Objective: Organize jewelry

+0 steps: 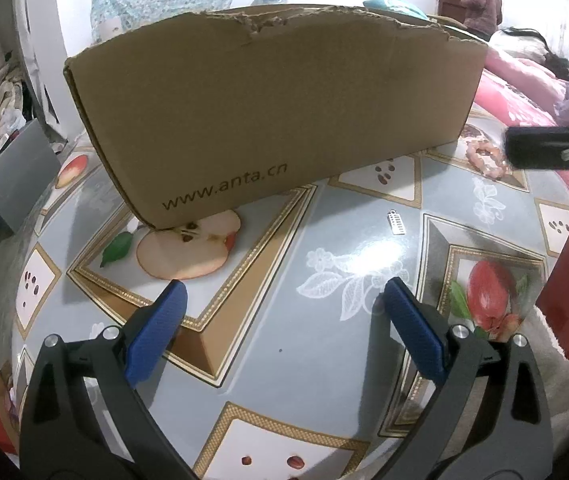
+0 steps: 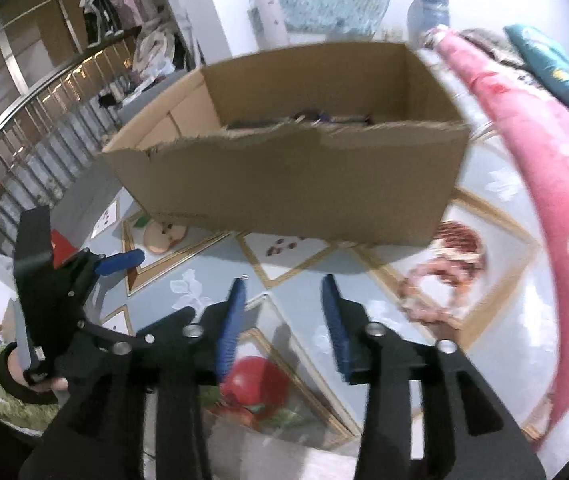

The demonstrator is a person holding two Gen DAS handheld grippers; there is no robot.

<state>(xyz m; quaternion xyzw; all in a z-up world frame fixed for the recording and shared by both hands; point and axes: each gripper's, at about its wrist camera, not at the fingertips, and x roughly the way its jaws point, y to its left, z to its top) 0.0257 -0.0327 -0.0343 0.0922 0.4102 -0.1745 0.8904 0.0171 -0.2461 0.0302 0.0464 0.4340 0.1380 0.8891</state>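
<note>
We see brown cardboard box [image 2: 284,184] on desk [image 1: 324,340], dark items already inside. Small silver charm [image 1: 397,222] and pink beaded bracelet [image 1: 486,159] lie before box, unsorted. Left tool [image 1: 284,320] apart, empty; right tool [image 2: 284,320] apart, empty.

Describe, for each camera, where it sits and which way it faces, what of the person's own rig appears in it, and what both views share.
Left wrist: sits on the left gripper, low, facing the cardboard box's side; its open blue fingers show, with a small silver charm ahead.
Right wrist: sits on the right gripper, higher, looking into the box; its empty open fingers show, plus the left gripper at left.
Shared: the box, pink bead bracelet, patterned tablecloth.
</note>
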